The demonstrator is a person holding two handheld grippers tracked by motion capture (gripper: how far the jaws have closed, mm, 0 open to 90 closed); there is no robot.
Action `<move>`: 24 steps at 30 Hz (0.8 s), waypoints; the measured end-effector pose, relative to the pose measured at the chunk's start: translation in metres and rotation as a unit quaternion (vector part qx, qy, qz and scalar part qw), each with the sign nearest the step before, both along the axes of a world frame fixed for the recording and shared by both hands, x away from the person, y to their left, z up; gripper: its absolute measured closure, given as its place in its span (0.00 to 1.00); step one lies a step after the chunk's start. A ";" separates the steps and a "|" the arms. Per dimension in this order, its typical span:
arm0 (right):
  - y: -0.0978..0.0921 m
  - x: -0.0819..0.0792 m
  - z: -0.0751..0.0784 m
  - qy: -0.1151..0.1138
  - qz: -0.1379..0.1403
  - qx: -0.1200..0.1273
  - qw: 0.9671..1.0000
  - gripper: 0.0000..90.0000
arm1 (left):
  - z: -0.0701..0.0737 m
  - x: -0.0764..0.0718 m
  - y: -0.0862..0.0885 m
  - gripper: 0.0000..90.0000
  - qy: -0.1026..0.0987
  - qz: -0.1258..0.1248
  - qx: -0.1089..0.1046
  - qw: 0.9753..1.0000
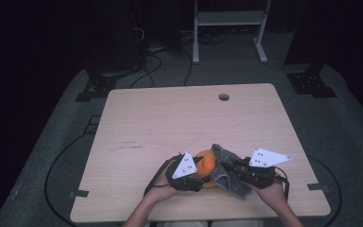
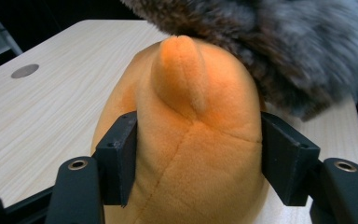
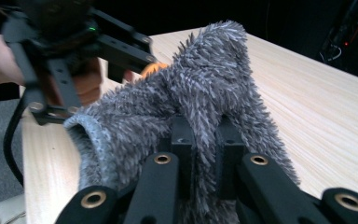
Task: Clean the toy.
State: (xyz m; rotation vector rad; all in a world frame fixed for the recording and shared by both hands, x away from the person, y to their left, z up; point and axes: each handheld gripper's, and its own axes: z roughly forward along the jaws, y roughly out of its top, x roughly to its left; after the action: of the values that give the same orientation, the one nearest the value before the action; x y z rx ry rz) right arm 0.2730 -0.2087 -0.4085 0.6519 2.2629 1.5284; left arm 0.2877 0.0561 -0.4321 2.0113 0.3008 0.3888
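gripping an orange plush toy (image 2: 191,140) from both sides, the left tongs (image 2: 198,158) squeeze its soft body near the front edge of the wooden surface (image 1: 170,118). the right tongs (image 3: 205,154) are pressed nearly together, pinching a fold of a shaggy grey fabric cover (image 3: 200,88) that drapes against the toy's far side. from above, both things sit between the person's two hands, touching each other. the risks, as i judge them: the thin pinch of fur could slip free if the right hand pulls hard, and the toy's rounded, squashy body could pop out of the left tongs if the cover drags against it. the work also sits close to the front edge.
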 end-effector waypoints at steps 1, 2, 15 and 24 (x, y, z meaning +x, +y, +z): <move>-0.005 0.003 -0.003 0.006 -0.007 0.003 1.000 0.90 | 0.000 0.000 0.000 0.38 0.002 -0.003 -0.004 1.000; -0.008 0.005 -0.004 0.008 -0.016 -0.003 1.000 0.90 | -0.001 0.000 0.001 0.37 0.004 -0.004 -0.006 1.000; -0.010 0.004 -0.002 0.002 0.001 -0.012 1.000 0.90 | -0.001 -0.004 -0.001 0.27 -0.012 -0.024 -0.011 1.000; -0.027 0.011 -0.006 0.022 -0.014 -0.020 0.999 0.90 | -0.006 -0.001 -0.005 0.35 -0.001 -0.009 0.010 1.000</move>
State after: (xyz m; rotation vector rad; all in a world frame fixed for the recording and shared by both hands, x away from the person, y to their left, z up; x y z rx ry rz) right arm 0.2842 -0.2359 -0.4145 0.7089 2.3010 1.4656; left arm 0.2865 0.0507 -0.4378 2.0308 0.2789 0.3849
